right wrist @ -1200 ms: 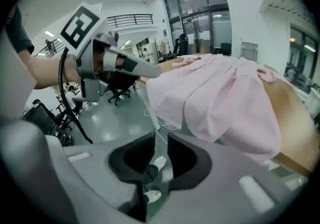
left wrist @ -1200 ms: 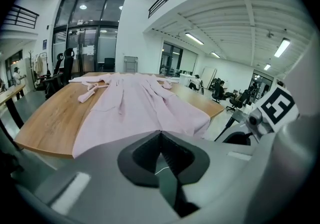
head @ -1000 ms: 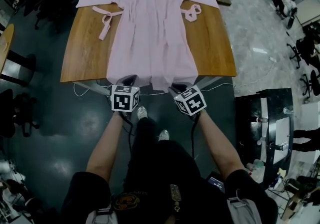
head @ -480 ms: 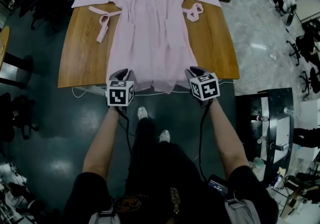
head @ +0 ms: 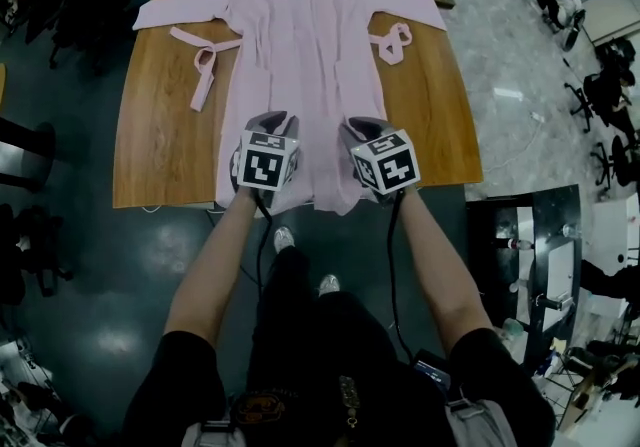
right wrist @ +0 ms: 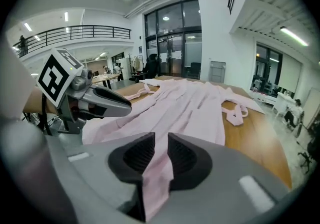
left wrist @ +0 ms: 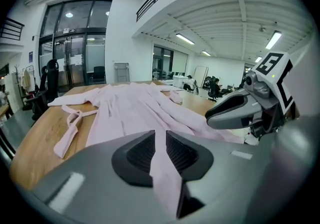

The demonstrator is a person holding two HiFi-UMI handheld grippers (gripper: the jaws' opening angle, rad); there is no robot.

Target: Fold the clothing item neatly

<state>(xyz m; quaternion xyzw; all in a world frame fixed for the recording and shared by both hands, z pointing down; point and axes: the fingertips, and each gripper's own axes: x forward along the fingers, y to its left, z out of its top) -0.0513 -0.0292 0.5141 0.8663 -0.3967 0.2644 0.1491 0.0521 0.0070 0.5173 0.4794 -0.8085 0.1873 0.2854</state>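
I am holding the pink robe [head: 305, 65] by its lower hem [head: 325, 197] with both claws, over the near edge of the wooden table [head: 150, 155]. My left claw [left wrist: 160, 150] is pinching a fold of the pink cloth. Its jaws have just been opening a little, yet the fabric is filling the narrow gap between the ribbed pads [left wrist: 141, 152] and is hanging down through them. My right claw [right wrist: 161, 155] is clamping the hem the same way, with a strip of cloth running between its pads and trailing below.

The two claws are sitting side by side above the table's near edge, close together but apart, both tilting down toward the tabletop.

The robe is lying lengthwise down the middle of the table, with its collar toward the table's far edge. Its two sleeves are spreading out toward the table's far corners, the left sleeve [head: 180, 7] on one side and the right sleeve [head: 412, 5] on the other. A loose belt end [head: 200, 70] is lying on the bare wood on the table's left side, and a knotted belt end [head: 390, 43] is resting on the table's right side, just beside the robe's body. A small part of the hem between my claws is drooping over the table's near edge.
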